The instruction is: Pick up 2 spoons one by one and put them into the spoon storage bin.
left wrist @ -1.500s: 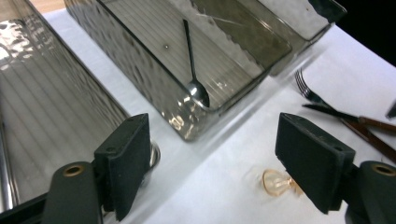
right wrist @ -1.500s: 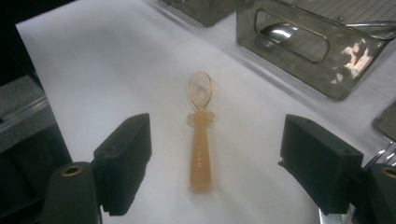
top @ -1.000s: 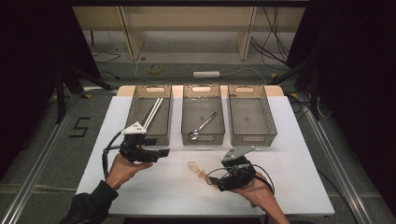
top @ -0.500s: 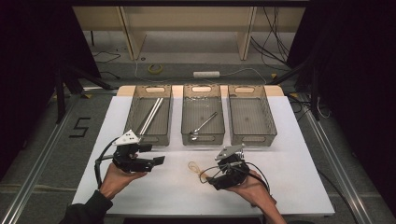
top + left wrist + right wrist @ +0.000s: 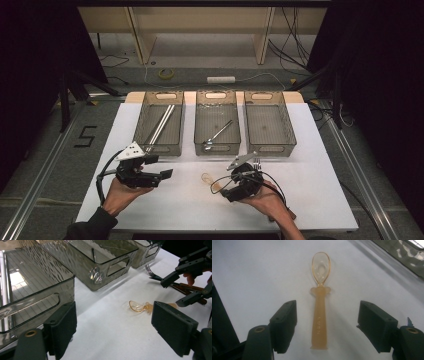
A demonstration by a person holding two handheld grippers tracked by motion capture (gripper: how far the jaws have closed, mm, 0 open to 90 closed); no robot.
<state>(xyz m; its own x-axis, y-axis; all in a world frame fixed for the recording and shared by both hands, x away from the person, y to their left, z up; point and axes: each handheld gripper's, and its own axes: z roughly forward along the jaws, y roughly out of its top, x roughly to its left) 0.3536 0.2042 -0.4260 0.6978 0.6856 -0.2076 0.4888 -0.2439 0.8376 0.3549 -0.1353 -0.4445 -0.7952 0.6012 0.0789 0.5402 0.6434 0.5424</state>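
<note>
Work from the white table [image 5: 320,200] down to the spoon. Three smoked-plastic bins stand in a row along the far half of the table: the left bin [image 5: 161,125] holds long metal rods, the middle bin [image 5: 216,125] holds a metal utensil, and the right bin [image 5: 272,125] appears empty.

Your left gripper [image 5: 162,173] hovers near the left bin's front wall, jaws wide apart and holding nothing; keep it clear.

Your right gripper [image 5: 327,327] sits in front of the middle bin, jaws spread wide and empty, straddling the handle of the amber spoon [image 5: 320,302]. The spoon lies flat on the table in front of the middle bin, bowl pointing away from the gripper. A fork [image 5: 152,273] and dark sticks lie just beside your right hand [image 5: 267,200].

To grasp well, lower the pads to the table surface, keep the handle centred between them, and close on the straight section below the collar. Close squarely; the handle is narrow and may skid sideways.
</note>
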